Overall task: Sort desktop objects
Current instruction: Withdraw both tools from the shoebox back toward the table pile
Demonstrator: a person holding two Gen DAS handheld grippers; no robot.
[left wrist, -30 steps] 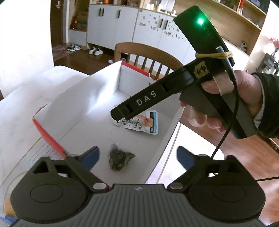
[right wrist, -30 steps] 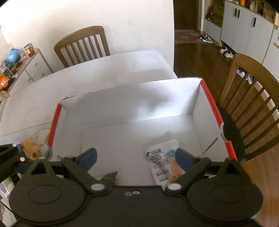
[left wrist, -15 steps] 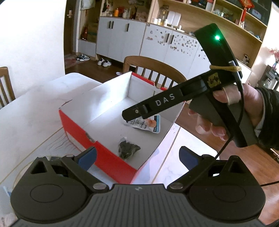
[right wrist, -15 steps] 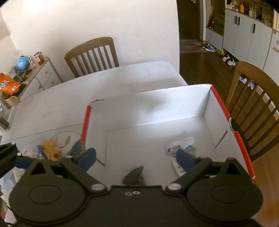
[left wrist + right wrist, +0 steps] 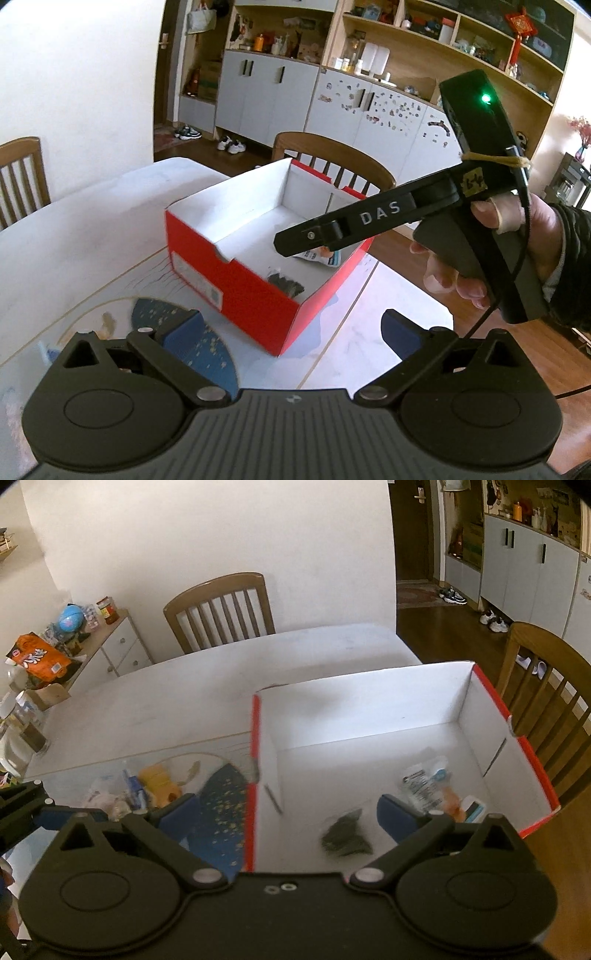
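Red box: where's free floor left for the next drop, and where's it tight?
The red box has bare floor along its far wall and left side. The dark packet and white snack pouch fill the near-right part. Outside, the pile left of the box is crowded; the table beyond is bare.

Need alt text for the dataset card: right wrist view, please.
An open red box with a white inside sits on a white table, holding a dark packet and a printed snack pouch. The right gripper is opening, empty. More small items lie left of the box.
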